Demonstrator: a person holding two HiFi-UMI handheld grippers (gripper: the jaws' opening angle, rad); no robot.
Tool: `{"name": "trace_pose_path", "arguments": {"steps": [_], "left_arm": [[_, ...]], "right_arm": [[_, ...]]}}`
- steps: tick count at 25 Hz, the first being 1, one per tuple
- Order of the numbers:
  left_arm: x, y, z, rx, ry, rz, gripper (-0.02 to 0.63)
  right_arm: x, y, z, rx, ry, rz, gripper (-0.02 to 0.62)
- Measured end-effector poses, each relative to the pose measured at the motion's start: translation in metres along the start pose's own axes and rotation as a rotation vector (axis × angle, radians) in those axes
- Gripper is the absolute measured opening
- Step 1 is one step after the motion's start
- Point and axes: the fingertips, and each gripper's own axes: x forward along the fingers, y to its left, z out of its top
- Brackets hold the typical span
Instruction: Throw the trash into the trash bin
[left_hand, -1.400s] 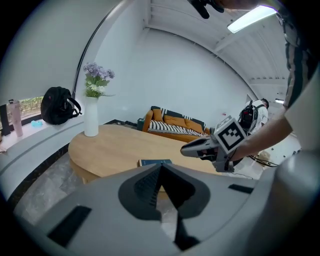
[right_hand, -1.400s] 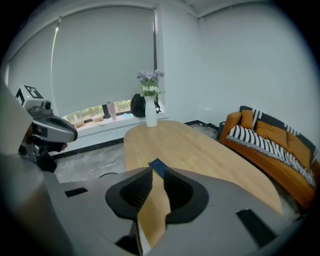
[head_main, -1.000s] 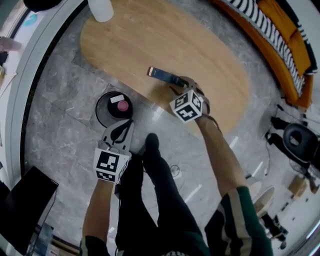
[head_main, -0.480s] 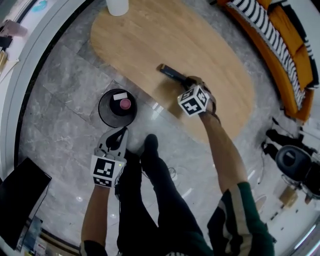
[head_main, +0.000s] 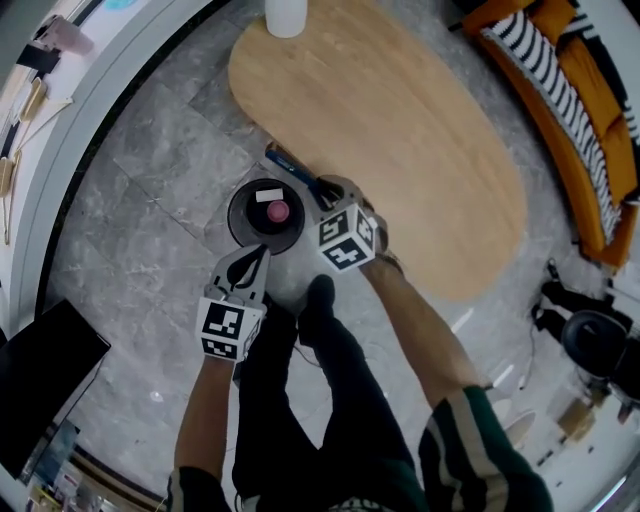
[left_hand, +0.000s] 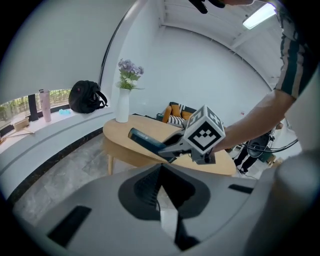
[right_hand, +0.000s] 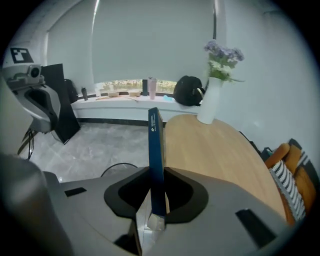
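A flat dark blue box (head_main: 290, 167) is clamped in my right gripper (head_main: 318, 188), whose jaws are closing on it. The box hangs off the table's edge, beside the far rim of the round black trash bin (head_main: 237, 215). Inside the bin lie a pink item (head_main: 277, 211) and a white scrap (head_main: 270, 195). The right gripper view shows the box (right_hand: 156, 160) upright between the jaws, with the bin's rim (right_hand: 117, 167) below it to the left. My left gripper (head_main: 252, 262) hovers just on the near side of the bin, shut with nothing in it.
The oval wooden table (head_main: 400, 120) carries a white vase (head_main: 285, 15) at its far end. An orange sofa with a striped cushion (head_main: 580, 110) stands at the right. A black panel (head_main: 45, 390) leans at the lower left. The person's legs (head_main: 318, 300) are below the bin.
My right gripper lifted the blue box off the table and swung it left to the bin's far rim. The left gripper ended up closer to the bin.
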Motion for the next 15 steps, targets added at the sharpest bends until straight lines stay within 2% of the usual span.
{"name": "trace_pose_path", "arguments": {"steps": [3,7,10,15], "left_arm": [[-0.003,0.020,-0.010,0.014,-0.017,0.029,0.002],[0.007,0.049,-0.028,0.007,-0.045,0.074,0.002],[0.021,0.064,-0.043,0.005,-0.068,0.087,0.002],[0.050,0.087,-0.060,0.027,-0.112,0.104,0.002]], "right_arm": [[0.019,0.040,0.002,-0.036,0.012,0.057,0.080],[0.052,0.063,-0.009,-0.032,0.026,0.087,0.080],[0.081,0.080,-0.025,-0.014,0.035,0.107,0.080],[0.128,0.107,-0.062,-0.059,0.080,0.150,0.080]]}}
